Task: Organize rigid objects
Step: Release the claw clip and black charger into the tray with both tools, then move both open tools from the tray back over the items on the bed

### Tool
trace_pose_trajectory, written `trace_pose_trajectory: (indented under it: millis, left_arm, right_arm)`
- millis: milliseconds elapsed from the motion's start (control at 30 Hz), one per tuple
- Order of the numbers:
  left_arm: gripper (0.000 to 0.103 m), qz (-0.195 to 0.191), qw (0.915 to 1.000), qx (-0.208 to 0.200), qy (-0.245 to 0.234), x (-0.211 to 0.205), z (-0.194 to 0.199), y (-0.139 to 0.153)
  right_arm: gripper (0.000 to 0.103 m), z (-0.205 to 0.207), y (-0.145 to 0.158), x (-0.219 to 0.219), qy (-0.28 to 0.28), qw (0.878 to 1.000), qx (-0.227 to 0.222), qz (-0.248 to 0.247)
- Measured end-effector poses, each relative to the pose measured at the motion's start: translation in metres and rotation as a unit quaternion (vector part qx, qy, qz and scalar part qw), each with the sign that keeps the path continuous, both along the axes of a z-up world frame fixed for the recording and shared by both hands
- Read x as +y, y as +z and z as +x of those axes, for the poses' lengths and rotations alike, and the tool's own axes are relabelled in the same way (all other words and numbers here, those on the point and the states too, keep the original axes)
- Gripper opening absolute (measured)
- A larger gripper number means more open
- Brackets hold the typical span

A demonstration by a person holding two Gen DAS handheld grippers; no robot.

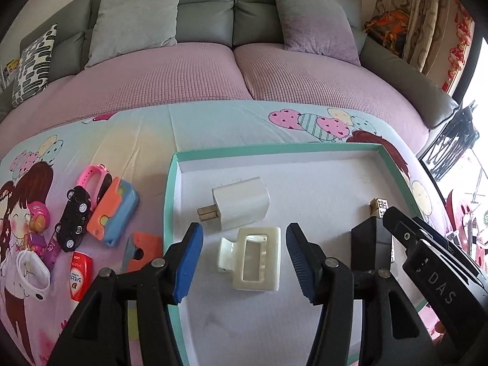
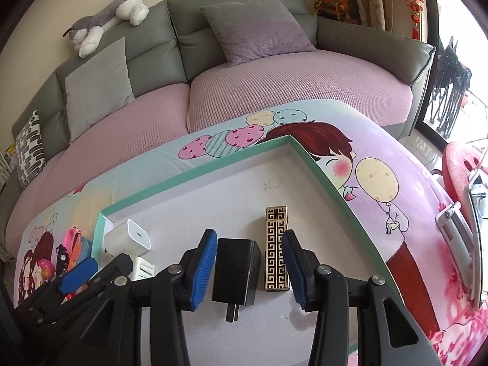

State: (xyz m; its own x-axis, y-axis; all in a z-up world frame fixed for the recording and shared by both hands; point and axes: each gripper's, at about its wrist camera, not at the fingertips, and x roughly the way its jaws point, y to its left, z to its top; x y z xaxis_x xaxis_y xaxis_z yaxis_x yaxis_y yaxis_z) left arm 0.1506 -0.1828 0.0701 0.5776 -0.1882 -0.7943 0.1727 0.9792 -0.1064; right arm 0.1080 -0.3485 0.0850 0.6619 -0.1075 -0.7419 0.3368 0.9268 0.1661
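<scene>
Left wrist view: I am looking along the left gripper (image 1: 244, 262), which is hovering over the teal-rimmed tray (image 1: 169, 201).
Left gripper state: I am seeing its 2 blue pads spread wide and gripping nothing.
Hair clip: a cream claw clip (image 1: 253, 259) is lying on the tray floor between the 2 pads, touching neither.
White charger: a white plug adapter (image 1: 241, 202) is lying just beyond the clip, prongs pointing left.
Waiting items: left of the tray, on the cartoon-print cloth (image 1: 146, 140), I am seeing a black toy car (image 1: 74, 218), a pink watch band (image 1: 91, 180), an orange-and-blue case (image 1: 113, 210), a red bottle (image 1: 80, 276) and a pink-helmeted figure (image 1: 37, 222), all crowding close together.
Right edge: the right gripper's black body is sitting over the tray's right side.

Right wrist view: I am looking along the right gripper (image 2: 248, 270), also over the tray (image 2: 329, 183).
Right gripper state: its 2 pads are standing wide apart, holding nothing.
Black charger: a black plug adapter (image 2: 236, 271) is lying between the pads, prongs pointing toward the camera.
Patterned box: a slim gold-and-black patterned box (image 2: 276, 248) is lying just beside the black adapter, close to the right pad.
Far left: the white adapter (image 2: 128, 241) is sitting in the tray's left corner.
Background: a grey sofa (image 2: 244, 21) is carrying a plush dog (image 2: 106, 18).
</scene>
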Motion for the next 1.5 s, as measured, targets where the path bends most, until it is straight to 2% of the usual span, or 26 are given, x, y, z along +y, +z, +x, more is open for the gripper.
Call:
trace_pose_trajectory:
  millis: [100,133,233,333,367,433,500,600,633,700,900,1067,1300,1500]
  left_arm:
    - [0.059,-0.020,0.9996,-0.003,0.017,0.010,0.002,0.004]
    - [0.063,-0.023,0.9995,-0.003,0.021,0.012,0.003,0.005]
    - [0.067,-0.015,0.9995,-0.002,0.029,0.015,0.003,0.005]
    - [0.069,-0.010,0.9993,0.000,0.036,0.015,0.005,0.005]
    - [0.071,-0.010,0.9992,-0.002,0.038,0.017,0.005,0.006]
    - [0.085,-0.009,0.9990,-0.004,0.044,0.018,0.006,0.006]
    - [0.089,-0.006,0.9986,-0.008,0.052,0.020,0.007,0.005]
    - [0.090,0.003,0.9975,-0.010,0.069,0.025,0.008,0.003]
    - [0.094,0.004,0.9971,-0.009,0.076,0.027,0.009,0.003]
    - [0.099,0.000,0.9962,-0.007,0.086,0.032,0.009,0.002]
    - [0.099,0.004,0.9920,-0.027,0.124,0.045,0.008,0.005]
    - [0.099,-0.019,0.9879,-0.039,0.149,0.052,0.013,0.016]
    - [0.099,-0.052,0.9880,-0.064,0.130,0.037,0.024,0.038]
    - [0.099,-0.045,0.9914,-0.042,0.116,0.041,0.019,0.020]
  right_arm:
    - [0.048,-0.002,0.004,-0.002,-0.005,1.000,-0.009,0.002]
    - [0.048,-0.002,0.004,-0.002,-0.007,1.000,-0.008,0.002]
    - [0.049,-0.001,0.001,-0.003,-0.008,1.000,-0.002,0.001]
    - [0.066,-0.001,0.000,-0.005,-0.015,1.000,-0.001,0.000]
    - [0.067,-0.001,-0.001,-0.007,-0.018,1.000,-0.002,0.003]
    - [0.071,-0.001,-0.004,-0.010,-0.021,1.000,0.000,0.014]
    - [0.078,0.000,-0.007,-0.012,-0.023,1.000,0.005,0.016]
    - [0.095,0.000,-0.007,-0.011,-0.024,1.000,0.007,0.006]
    - [0.103,0.000,-0.006,-0.010,-0.023,1.000,0.006,0.002]
    - [0.103,0.000,-0.005,-0.008,-0.021,1.000,0.002,-0.006]
    - [0.103,0.001,-0.005,-0.006,-0.022,1.000,0.002,-0.015]
    - [0.103,-0.002,-0.002,-0.010,-0.033,0.999,-0.003,-0.014]
    - [0.103,-0.003,-0.002,-0.013,-0.042,0.999,-0.001,-0.015]
    - [0.103,-0.002,-0.003,-0.012,-0.042,0.999,0.002,-0.018]
